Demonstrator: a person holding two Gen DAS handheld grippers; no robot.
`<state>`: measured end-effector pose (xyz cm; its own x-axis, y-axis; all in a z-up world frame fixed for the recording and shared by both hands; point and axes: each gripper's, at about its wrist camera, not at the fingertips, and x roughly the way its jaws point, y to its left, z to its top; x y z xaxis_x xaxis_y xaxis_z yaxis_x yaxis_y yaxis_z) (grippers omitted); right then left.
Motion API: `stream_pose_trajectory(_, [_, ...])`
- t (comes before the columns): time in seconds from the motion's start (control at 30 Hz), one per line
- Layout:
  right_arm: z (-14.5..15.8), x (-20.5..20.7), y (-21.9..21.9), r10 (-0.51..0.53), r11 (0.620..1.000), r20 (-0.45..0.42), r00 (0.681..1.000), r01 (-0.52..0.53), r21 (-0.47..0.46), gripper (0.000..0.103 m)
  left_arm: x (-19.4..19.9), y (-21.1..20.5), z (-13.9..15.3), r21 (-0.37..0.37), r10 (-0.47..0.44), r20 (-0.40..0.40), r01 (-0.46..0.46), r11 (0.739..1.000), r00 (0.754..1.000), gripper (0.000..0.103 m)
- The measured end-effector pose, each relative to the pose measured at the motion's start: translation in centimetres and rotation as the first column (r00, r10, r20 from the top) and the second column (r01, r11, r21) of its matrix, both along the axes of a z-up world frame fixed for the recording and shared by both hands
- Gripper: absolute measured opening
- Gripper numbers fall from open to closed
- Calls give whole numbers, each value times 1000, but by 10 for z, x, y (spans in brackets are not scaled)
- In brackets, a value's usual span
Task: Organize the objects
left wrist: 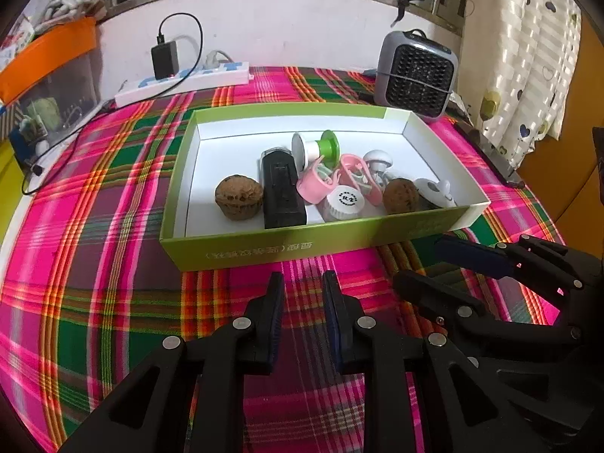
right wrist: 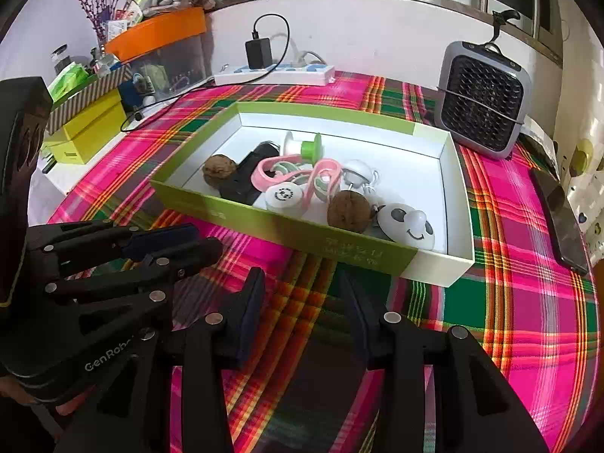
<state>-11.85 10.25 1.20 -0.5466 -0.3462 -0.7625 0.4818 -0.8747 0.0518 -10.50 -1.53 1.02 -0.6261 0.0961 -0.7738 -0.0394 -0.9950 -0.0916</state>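
A green box with a white inside (left wrist: 264, 253) (right wrist: 456, 196) stands on the plaid cloth. It holds two walnuts (left wrist: 238, 197) (right wrist: 348, 211), a black device (left wrist: 282, 192), pink clips (left wrist: 319, 183) (right wrist: 290, 168), a green-white spool (left wrist: 317, 148) (right wrist: 304, 146), a white round cap (left wrist: 345, 201) (right wrist: 284, 196) and a white smiley toy (right wrist: 407, 224). My left gripper (left wrist: 303, 283) is open and empty just in front of the box. My right gripper (right wrist: 300, 283) is open and empty, beside the left one (right wrist: 192, 239), which also shows open.
A grey small fan (left wrist: 415, 71) (right wrist: 485, 98) stands behind the box at right. A white power strip with a black charger (left wrist: 181, 75) (right wrist: 271, 70) lies at the back. Storage boxes (right wrist: 90, 128) sit at left. A dark phone (right wrist: 562, 219) lies at the right edge.
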Motion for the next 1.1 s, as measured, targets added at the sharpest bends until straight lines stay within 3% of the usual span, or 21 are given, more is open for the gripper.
stream_pose_trajectory(0.53, [-9,-14,-4,-48,998,5,999,47,42,43,-9,2,-3,-52,9,-19,-10,999,1000,19])
stream_pose_trajectory(1.1, [-9,-14,-5,-48,998,5,999,48,42,43,-8,2,-3,-56,9,-20,-10,998,1000,19])
